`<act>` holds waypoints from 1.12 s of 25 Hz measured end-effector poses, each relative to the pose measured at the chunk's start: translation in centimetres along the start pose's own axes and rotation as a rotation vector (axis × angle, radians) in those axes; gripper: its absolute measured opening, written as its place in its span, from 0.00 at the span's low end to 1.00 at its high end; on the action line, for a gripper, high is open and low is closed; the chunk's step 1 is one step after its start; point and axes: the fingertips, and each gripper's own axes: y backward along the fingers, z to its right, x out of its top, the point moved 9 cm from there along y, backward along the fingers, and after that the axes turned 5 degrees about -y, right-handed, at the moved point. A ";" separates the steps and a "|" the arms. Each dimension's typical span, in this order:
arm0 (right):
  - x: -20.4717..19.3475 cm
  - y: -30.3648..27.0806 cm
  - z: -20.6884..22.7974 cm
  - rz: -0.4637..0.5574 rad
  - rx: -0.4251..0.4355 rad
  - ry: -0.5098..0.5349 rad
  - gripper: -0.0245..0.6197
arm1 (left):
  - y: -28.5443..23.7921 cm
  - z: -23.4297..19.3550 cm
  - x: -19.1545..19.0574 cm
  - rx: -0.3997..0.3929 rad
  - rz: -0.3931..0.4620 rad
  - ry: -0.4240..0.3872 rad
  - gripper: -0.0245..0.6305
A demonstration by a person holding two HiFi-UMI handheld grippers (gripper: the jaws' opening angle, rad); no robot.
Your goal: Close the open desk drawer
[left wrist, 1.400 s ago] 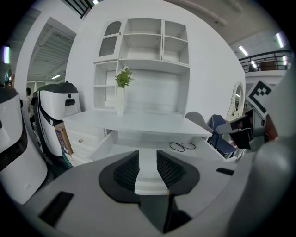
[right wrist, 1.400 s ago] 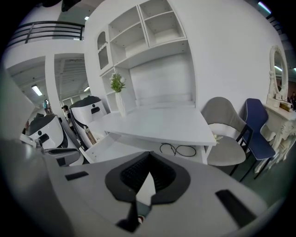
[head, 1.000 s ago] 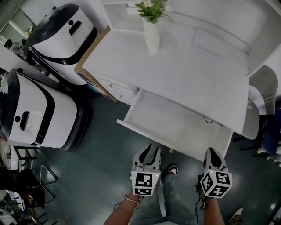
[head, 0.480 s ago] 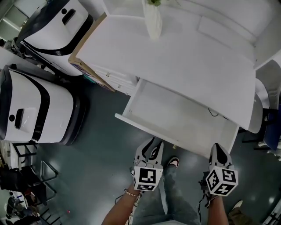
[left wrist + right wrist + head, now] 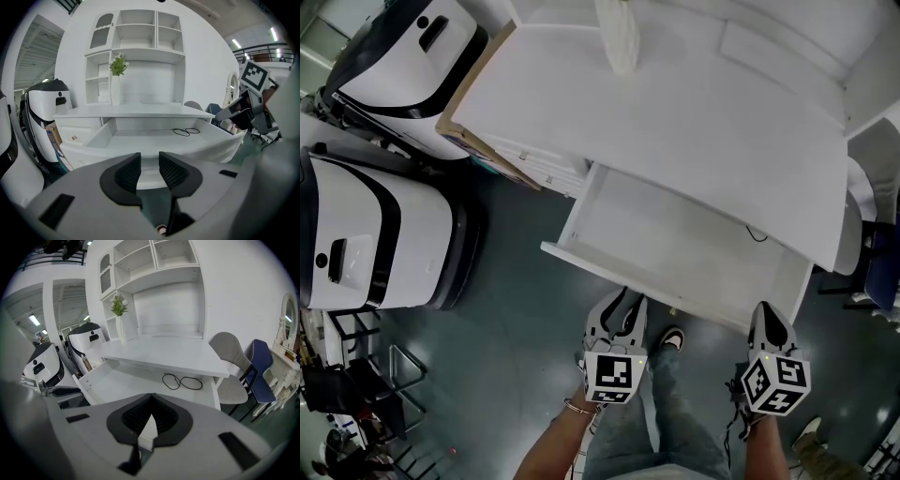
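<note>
Both grippers have edged closer to the open drawer's (image 5: 675,246) front edge: left gripper (image 5: 623,309) released and empty, right gripper (image 5: 767,319) clenched on nothing.

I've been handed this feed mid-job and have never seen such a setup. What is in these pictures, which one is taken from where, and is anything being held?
There is no robot arm here. These are hand-held tongs, one pair in each hand. The head view comes from a camera on the wearer's head, looking steeply down. It shows the left tongs and right tongs just in front of the open drawer of a white desk. The other two pictures come from cameras riding on each pair, looking along its jaws. The left tongs are open and the right tongs are shut, and neither holds anything. A black cable lies in the drawer, and a vase stands on the desk. The drawer has not yet been pushed in.
</note>
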 end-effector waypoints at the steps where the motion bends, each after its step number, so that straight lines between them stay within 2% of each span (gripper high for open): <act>1: 0.1 0.0 0.0 0.000 -0.001 0.000 0.05 | 0.0 0.0 0.1 -0.004 0.005 0.000 0.24; 28: 1.2 -0.1 0.9 0.018 -0.059 -0.035 0.05 | -2.8 -0.9 2.1 -0.036 -0.012 0.040 0.23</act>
